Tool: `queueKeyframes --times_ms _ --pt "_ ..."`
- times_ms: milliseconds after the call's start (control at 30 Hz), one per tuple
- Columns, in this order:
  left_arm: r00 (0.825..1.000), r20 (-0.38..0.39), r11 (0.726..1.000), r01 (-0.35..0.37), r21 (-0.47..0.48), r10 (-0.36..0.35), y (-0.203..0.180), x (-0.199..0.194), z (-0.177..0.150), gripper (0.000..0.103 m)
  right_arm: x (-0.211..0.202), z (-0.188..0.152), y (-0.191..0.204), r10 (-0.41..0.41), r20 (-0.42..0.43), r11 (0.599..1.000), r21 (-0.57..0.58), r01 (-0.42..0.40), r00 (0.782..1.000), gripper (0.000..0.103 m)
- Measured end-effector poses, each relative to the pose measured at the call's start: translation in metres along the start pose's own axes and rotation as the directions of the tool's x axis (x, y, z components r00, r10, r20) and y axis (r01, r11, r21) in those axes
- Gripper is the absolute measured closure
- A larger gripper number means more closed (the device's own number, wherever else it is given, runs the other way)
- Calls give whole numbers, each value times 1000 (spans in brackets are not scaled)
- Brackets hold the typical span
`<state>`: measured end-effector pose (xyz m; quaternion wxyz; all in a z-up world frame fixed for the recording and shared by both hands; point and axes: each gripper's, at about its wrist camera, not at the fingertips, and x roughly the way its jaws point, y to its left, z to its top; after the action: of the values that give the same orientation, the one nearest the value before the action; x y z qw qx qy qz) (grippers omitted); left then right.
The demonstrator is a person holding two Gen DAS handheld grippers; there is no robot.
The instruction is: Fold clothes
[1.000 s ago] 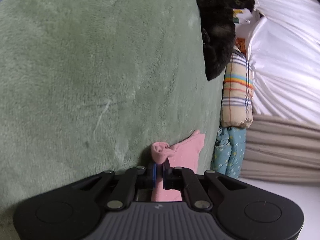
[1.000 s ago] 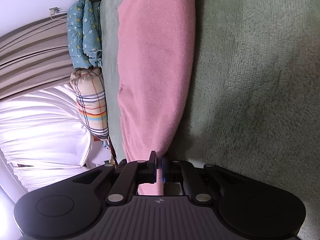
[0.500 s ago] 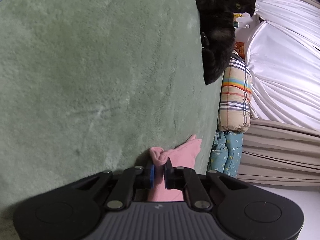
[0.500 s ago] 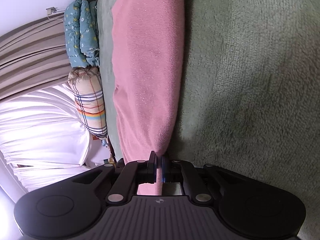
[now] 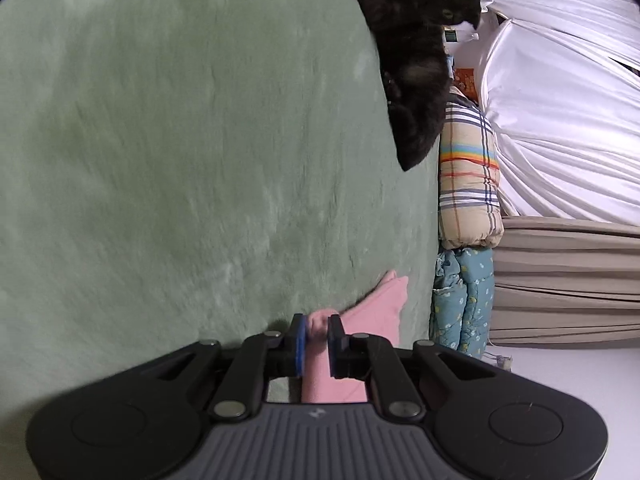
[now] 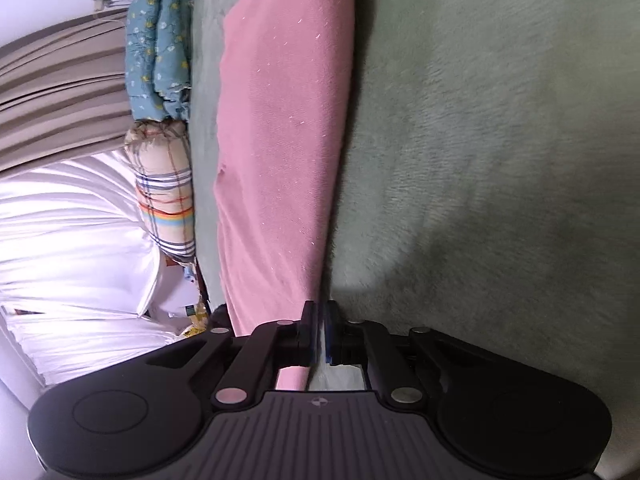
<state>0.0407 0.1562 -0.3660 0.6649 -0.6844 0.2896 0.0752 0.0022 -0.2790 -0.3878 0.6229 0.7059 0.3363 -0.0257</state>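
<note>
A pink garment (image 6: 280, 140) lies stretched in a long band over the green fleece blanket (image 6: 480, 160), running away from my right gripper (image 6: 319, 320). That gripper's jaws stand almost together, pinching the garment's near edge. In the left wrist view, another end of the pink garment (image 5: 376, 308) is bunched into a small wad between the blue pads of my left gripper (image 5: 317, 332), which is shut on it. The rest of that end trails to the right over the blanket (image 5: 180, 160) and under the gripper body.
A black cat (image 5: 416, 60) lies on the blanket's far edge. Beyond the edge are a rolled plaid quilt (image 5: 468, 184), a teal patterned quilt (image 5: 460, 300), white curtains (image 5: 560, 120) and taupe curtains (image 5: 560, 280). Wide green blanket spreads to the left.
The left gripper has shifted, and the pink wad that stuck out past its tips now sits between pads set slightly wider. The right gripper still holds the stretched pink band.
</note>
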Motion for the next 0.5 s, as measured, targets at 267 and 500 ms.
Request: queueKeyframes --times_ms 267,500 --pt "984 -175 919 97 381 -31 -102 27 -17 78 -26 29 85 -21 46 907 -419 38 999 92" --pt "963 -222 622 81 779 153 -218 149 -21 66 -3 139 188 -117 234 655 -712 252 965 68"
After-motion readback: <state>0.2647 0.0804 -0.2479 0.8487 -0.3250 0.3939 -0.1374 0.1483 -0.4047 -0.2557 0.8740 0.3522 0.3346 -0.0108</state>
